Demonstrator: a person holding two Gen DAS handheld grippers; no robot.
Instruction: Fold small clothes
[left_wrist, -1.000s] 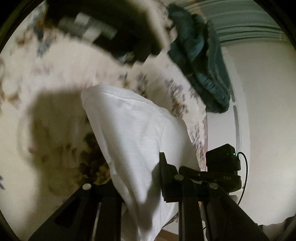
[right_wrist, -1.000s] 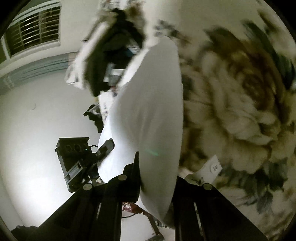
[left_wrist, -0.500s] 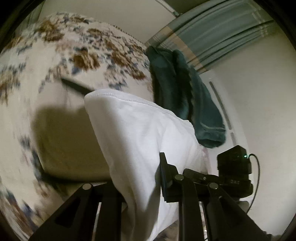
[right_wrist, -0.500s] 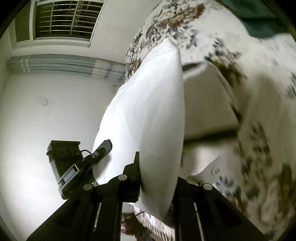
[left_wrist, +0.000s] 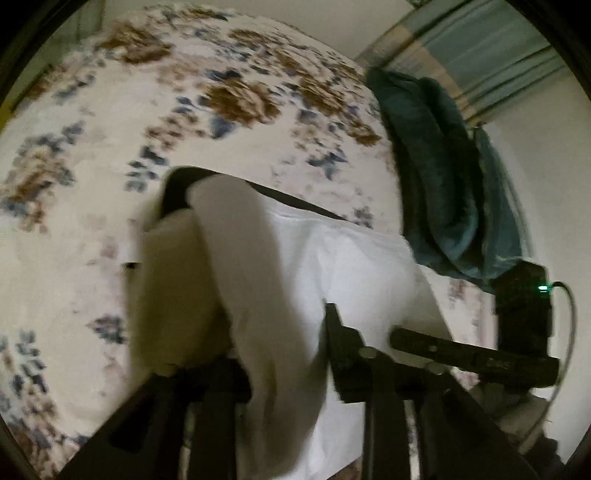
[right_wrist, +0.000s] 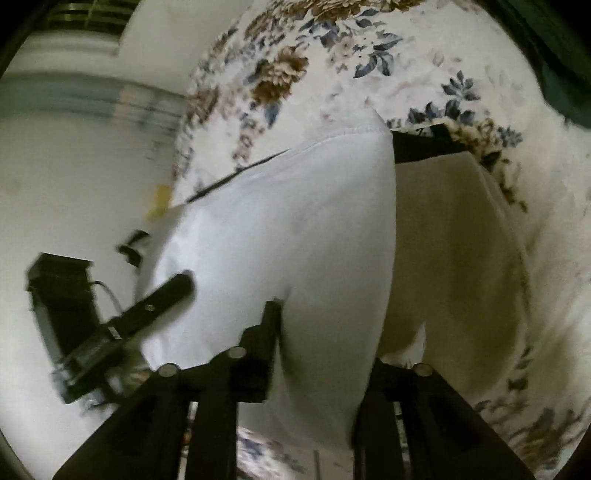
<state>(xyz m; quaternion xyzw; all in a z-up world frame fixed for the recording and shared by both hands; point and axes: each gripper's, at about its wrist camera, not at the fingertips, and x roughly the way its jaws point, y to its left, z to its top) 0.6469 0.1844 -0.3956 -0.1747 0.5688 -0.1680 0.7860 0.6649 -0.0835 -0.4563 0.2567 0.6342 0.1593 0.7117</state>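
Note:
A white garment (left_wrist: 332, 266) hangs stretched between my two grippers over a floral bedspread (left_wrist: 110, 129). My left gripper (left_wrist: 284, 354) is shut on one edge of it; the cloth passes between the fingers and drapes down. My right gripper (right_wrist: 321, 354) is shut on the other edge of the white garment (right_wrist: 295, 229). The garment's far hem lies down on the bedspread (right_wrist: 461, 55). Each gripper shows in the other's view: the right one (left_wrist: 472, 358) and the left one (right_wrist: 147, 310).
A dark teal cloth (left_wrist: 436, 177) lies heaped at the far right of the bed. A light wall (right_wrist: 74, 166) and a striped curtain (left_wrist: 498, 55) stand beyond the bed's edge. A dark strip (right_wrist: 424, 146) lies on the bedspread behind the garment.
Both grippers have carried the white garment down toward the bedspread; it hung in the air before, and its far end now rests on the bed. Both stay shut.

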